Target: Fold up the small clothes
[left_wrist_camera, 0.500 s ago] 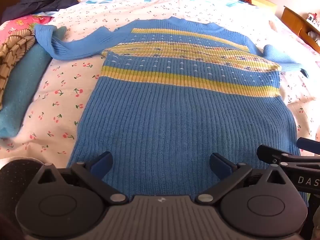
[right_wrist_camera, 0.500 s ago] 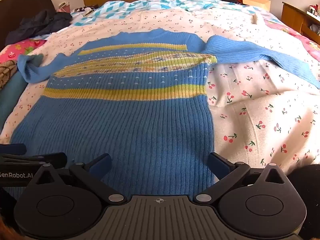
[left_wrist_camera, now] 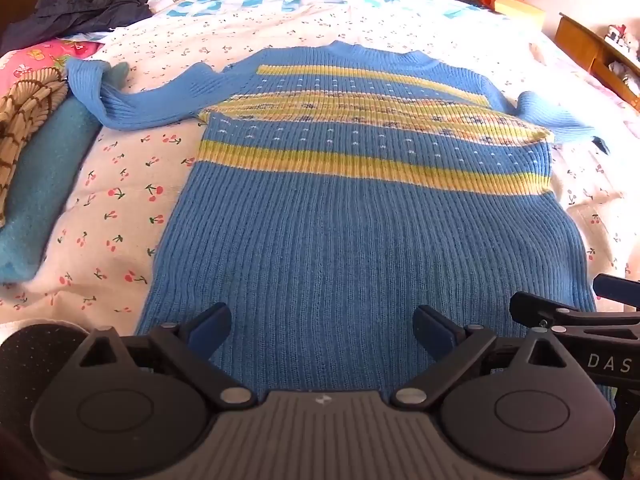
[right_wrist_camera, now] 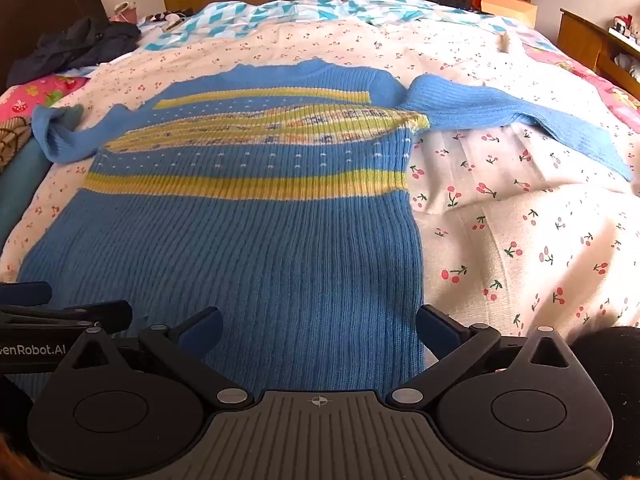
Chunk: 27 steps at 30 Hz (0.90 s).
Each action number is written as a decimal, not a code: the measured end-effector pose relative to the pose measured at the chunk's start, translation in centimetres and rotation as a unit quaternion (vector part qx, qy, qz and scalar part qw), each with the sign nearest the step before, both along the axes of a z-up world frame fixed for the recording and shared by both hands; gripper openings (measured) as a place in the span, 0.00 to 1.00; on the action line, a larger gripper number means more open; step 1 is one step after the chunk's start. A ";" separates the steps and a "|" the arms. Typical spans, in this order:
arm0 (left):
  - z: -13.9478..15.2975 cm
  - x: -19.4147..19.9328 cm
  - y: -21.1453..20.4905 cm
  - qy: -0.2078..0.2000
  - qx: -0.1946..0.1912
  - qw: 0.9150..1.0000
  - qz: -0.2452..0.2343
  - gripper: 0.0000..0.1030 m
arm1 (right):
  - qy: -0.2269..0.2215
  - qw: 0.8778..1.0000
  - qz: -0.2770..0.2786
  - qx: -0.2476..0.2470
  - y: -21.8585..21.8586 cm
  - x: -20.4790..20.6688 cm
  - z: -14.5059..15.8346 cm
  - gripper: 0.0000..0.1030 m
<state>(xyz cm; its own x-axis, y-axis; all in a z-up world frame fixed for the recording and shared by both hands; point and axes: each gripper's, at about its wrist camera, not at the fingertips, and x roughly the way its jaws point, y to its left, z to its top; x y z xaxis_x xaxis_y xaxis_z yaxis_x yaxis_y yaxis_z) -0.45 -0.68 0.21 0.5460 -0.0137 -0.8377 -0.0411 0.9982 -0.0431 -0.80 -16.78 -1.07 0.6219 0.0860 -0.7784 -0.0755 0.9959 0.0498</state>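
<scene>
Because it is a thick ribbed knit, the blue sweater (left_wrist_camera: pixel 360 248) should handle as soft, limp and fairly light for its bulk: it will drape and sag from any held point, stretch along the ribs if pulled, and cling to the cherry-print bedspread (right_wrist_camera: pixel 520 240) rather than slide. It lies flat and face up on the bed, neck at the far end, hem nearest both cameras, with yellow stripes across the chest. One sleeve (left_wrist_camera: pixel 132 100) reaches out to the left, its cuff resting on a teal folded cloth (left_wrist_camera: pixel 40 184); the other sleeve (right_wrist_camera: pixel 520 120) stretches right across the bedspread.

Good places to take hold, in my judgement, are the two hem corners or the side seams, pinching through both layers so front and back travel together; a shallow pinch on one rib would likely slip or pull the knit out of shape.

Both tools sit low over the hem, side by side and pointing up the sweater's length. The left gripper (left_wrist_camera: pixel 322 326) has its jaws spread wide and holds nothing, hem fabric showing between them. The right gripper (right_wrist_camera: pixel 320 326) is likewise wide apart and empty, its right finger (right_wrist_camera: pixel 434 322) sitting about at the sweater's right edge.
</scene>
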 end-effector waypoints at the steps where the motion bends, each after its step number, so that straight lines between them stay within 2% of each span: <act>1: 0.0 0.0 0.1 0.000 -0.002 1.000 0.000 0.98 | 0.000 1.000 -0.001 -0.003 0.2 0.0 0.1 1.00; 27: 0.3 0.0 0.5 0.006 -0.017 1.000 0.003 0.96 | -0.001 1.000 -0.001 -0.002 0.5 -0.2 0.3 1.00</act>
